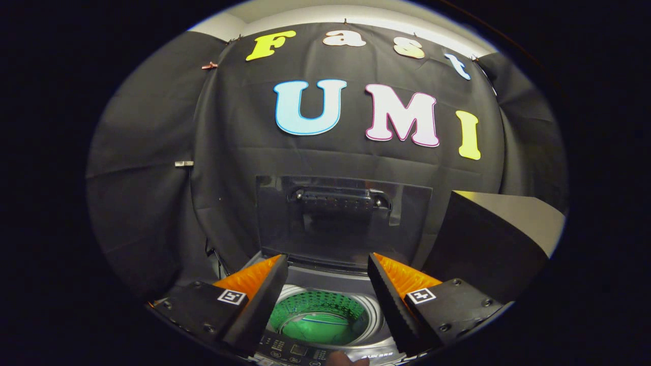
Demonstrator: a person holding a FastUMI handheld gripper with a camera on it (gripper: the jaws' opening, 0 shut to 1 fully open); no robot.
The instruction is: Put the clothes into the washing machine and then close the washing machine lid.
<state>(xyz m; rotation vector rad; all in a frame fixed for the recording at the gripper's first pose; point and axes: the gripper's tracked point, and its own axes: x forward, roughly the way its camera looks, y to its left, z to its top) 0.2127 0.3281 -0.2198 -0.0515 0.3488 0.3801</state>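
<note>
Showing a top-loading washing machine (325, 351) from above its front edge, at 6 o'clock from the booth's draped wall. Its lid (343, 218) stands raised and upright at 12 o'clock from the drum opening, the handle (339, 195) running across its upper part. A dark slanted box or panel (488, 239) sits at 3 o'clock from the lid, just beside it. The drum (320, 317) lies below and between the fingers, its green perforated wall visible; a green mass with a pale stripe (318, 328) rests at the bottom, probably a garment, though this cannot be confirmed. The gripper (325, 264) hangs over the opening with its fingers spread wide and nothing between them. The control panel (295, 352) runs along the near rim at 6 o'clock from the drum, and a small rounded shape, possibly a fingertip (342, 359), shows just beside it.

Judged progress: if the green mass is the clothing, loading is done; the lid is still up, so closing remains. The next move would likely mean reaching to 12 o'clock for the lid's top edge or handle.
</note>
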